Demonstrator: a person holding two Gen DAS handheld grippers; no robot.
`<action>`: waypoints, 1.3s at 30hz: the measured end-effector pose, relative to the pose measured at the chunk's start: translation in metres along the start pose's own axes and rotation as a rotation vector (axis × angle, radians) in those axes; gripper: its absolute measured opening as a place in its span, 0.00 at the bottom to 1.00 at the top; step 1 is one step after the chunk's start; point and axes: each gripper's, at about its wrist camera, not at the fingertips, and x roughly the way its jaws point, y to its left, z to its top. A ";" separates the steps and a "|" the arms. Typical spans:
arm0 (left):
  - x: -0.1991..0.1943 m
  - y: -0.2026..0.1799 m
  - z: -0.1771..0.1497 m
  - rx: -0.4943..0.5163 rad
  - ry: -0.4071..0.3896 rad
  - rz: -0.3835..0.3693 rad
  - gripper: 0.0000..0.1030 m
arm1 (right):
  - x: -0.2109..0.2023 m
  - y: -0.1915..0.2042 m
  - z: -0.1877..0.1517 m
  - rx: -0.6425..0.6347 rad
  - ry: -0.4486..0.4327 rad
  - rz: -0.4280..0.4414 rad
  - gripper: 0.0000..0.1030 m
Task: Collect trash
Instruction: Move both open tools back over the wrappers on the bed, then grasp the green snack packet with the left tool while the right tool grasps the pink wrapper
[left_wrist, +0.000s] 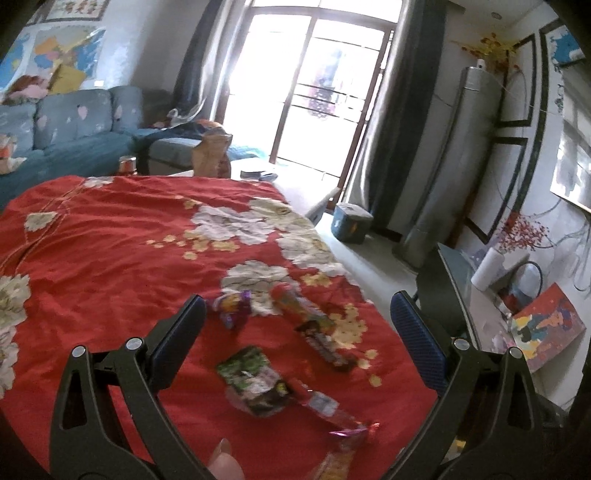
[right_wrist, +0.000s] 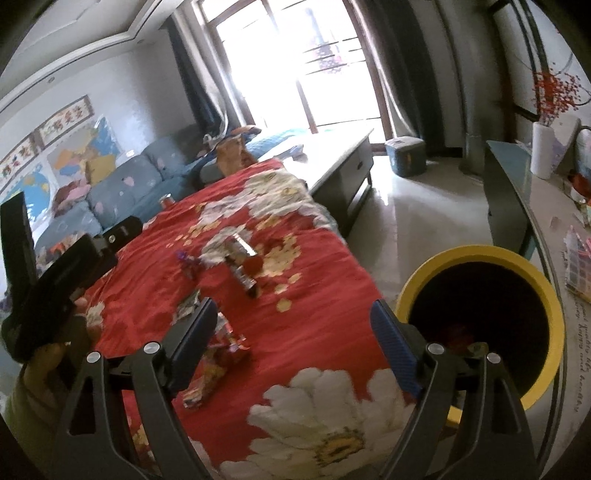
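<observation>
Both the left gripper (left_wrist: 297, 317) and right gripper (right_wrist: 293, 325) gape wide over wrappers (left_wrist: 255, 380) on the red cloth (left_wrist: 110, 258) (yellow-rimmed bin (right_wrist: 554, 306) right).

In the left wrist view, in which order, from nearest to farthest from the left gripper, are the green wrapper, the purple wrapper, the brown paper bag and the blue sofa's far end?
1. green wrapper, between the open jaws of the left gripper.
2. purple wrapper, ahead, slightly left.
3. brown paper bag, beyond the red cloth.
4. blue sofa, far left; too close to the bag to rank.
</observation>
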 end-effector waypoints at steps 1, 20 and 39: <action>0.000 0.004 0.000 -0.005 0.001 0.005 0.89 | 0.002 0.004 -0.001 -0.006 0.007 0.006 0.80; 0.020 0.061 -0.016 -0.083 0.112 0.086 0.89 | 0.034 0.060 -0.033 -0.099 0.140 0.077 0.80; 0.066 0.071 -0.063 -0.175 0.324 -0.023 0.66 | 0.071 0.065 -0.059 -0.084 0.257 0.083 0.63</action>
